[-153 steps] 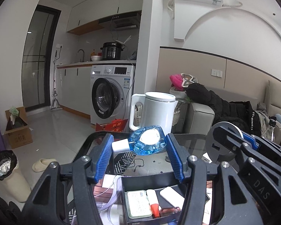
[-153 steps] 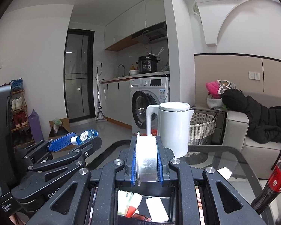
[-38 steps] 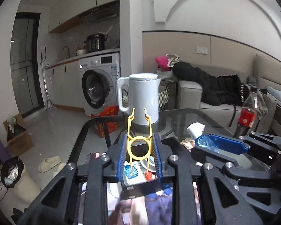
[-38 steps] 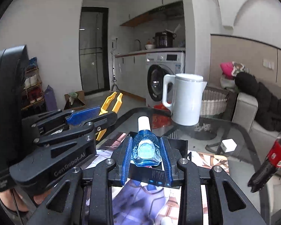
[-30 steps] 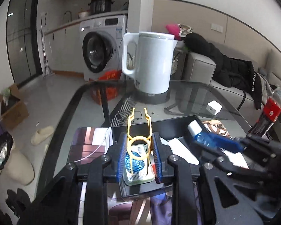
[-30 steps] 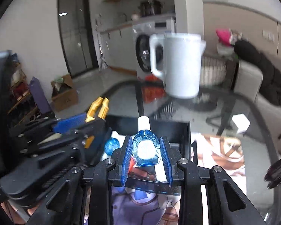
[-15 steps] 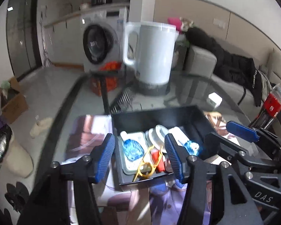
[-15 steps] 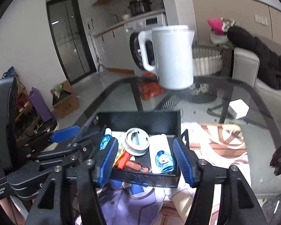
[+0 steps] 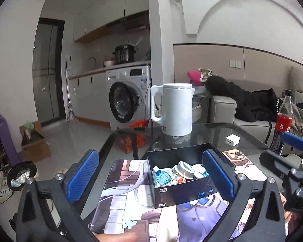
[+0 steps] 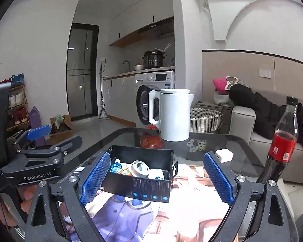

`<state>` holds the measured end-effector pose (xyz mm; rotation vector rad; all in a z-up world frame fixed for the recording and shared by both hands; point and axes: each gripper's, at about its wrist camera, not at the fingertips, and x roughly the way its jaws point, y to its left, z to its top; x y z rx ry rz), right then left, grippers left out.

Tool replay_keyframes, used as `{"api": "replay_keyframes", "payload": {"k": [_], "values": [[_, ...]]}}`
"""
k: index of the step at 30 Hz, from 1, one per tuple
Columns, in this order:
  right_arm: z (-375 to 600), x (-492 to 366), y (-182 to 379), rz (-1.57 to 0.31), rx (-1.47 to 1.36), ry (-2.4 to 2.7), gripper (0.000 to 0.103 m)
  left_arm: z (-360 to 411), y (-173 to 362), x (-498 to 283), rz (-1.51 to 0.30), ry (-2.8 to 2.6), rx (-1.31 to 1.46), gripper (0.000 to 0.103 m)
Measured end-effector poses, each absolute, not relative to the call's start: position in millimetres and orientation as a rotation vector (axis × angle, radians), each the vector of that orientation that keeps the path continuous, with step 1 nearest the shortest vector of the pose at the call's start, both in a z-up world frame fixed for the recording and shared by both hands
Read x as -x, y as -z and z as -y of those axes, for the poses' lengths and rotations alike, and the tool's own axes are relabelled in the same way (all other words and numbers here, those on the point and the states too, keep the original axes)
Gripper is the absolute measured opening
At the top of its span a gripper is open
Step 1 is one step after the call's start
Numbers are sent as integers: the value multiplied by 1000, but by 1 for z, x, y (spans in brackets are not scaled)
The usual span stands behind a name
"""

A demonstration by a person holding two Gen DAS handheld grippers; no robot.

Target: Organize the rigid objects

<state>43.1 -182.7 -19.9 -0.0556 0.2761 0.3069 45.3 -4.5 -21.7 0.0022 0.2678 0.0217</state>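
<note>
Left gripper (image 9: pixel 151 176) spread wide, blue pads far apart, nothing between them. Right gripper (image 10: pixel 158 178) likewise wide open and empty (its blue pad also shows at the right edge of the left wrist view). Both hover above the printed mat (image 9: pixel 123 207) on the glass table (image 10: pixel 240 147).

On the mat sits the black box (image 9: pixel 183 193), open-topped, just ahead of both grippers and framed between each pair of pads. Inside it, packed close together: a blue bottle (image 9: pixel 162 176) at the left side, a white round tape roll (image 9: pixel 184 166) tilted near the middle, a yellow clip (image 10: pixel 124 170) partly buried, a red item beside it (too small to tell what), a white flat case (image 10: pixel 155 174) and a 2nd small blue bottle (image 9: pixel 205 173) at the right wall. Exact touching among them is hard to tell.

Beyond the box, a small white charger block (image 10: pixel 224 154) lies on the glass, apart from the mat. A cola bottle (image 10: pixel 280 143) stands upright at the table's right edge. Farther back a white kettle (image 10: pixel 172 114) stands upright at the far side of the table. Behind that: washing machine (image 9: pixel 127 95), wicker basket (image 10: pixel 205 121), grey sofa (image 10: pixel 244 119) with dark clothes piled on it.
</note>
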Motion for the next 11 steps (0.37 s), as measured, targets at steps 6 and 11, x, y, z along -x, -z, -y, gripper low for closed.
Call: {"api": "replay_keyframes", "payload": {"k": [6,11], "values": [[175,-39,24,-293,77,-333,97,4,17,-41,-244,-39,18,103],[175,-40,23,-294,70,-329,97,2,16,-46,-263,-43,34,103]]}}
